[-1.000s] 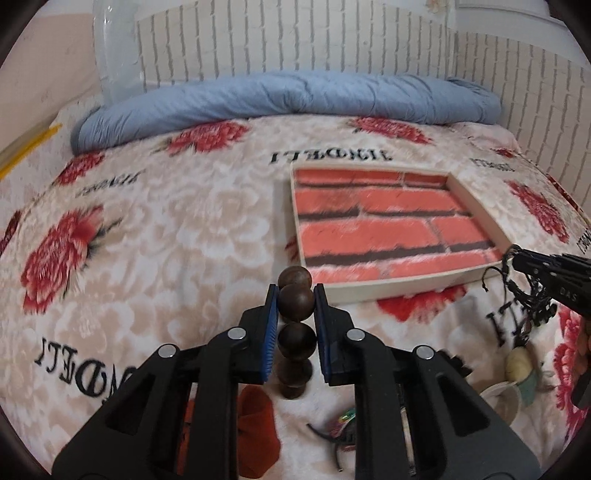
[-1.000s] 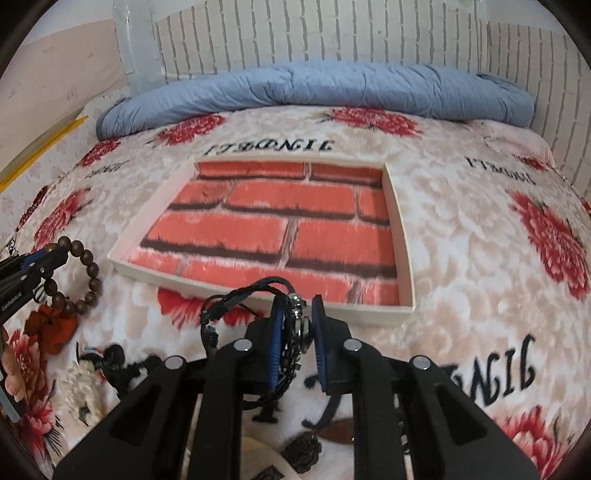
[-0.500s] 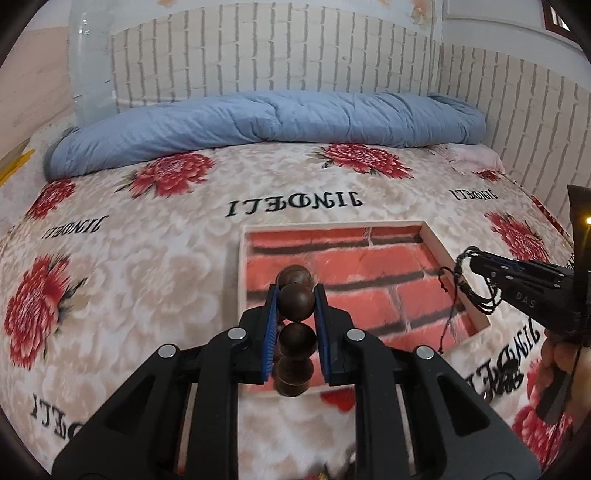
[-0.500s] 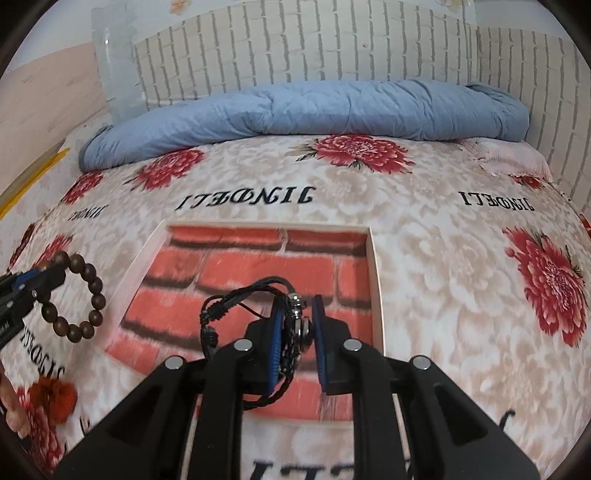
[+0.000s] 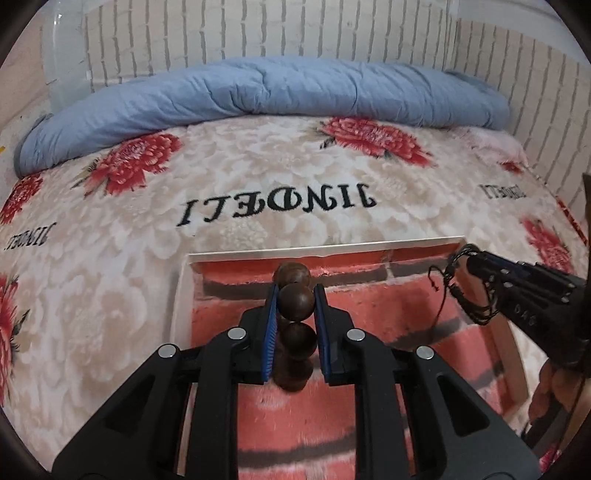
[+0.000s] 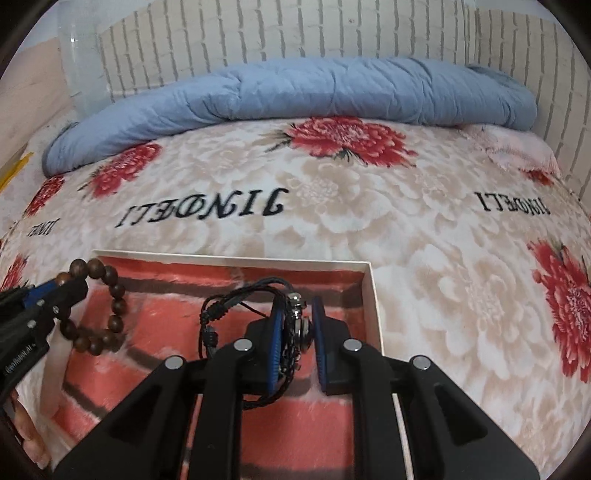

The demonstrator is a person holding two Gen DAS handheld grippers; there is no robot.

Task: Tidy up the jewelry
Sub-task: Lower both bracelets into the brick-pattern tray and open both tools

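My left gripper [image 5: 295, 301] is shut on a brown wooden bead bracelet [image 5: 295, 302] and holds it over the left part of a shallow white tray [image 5: 325, 250] with a red brick-pattern floor. The bracelet hangs as a loop in the right wrist view [image 6: 110, 291]. My right gripper [image 6: 297, 317] is shut on a black braided cord bracelet with metal beads [image 6: 243, 299] over the tray's far right corner [image 6: 369, 263]. The right gripper and cord bracelet show at the right of the left wrist view [image 5: 476, 295].
The tray lies on a bed with a beige blanket [image 6: 406, 206] printed with red flowers. A rolled blue duvet [image 5: 280, 92] lies along the white brick wall [image 5: 258, 29] at the back.
Both grippers have moved forward with their bracelets, from the near side of the tray to over its inside. The loose jewelry pile has left both views.
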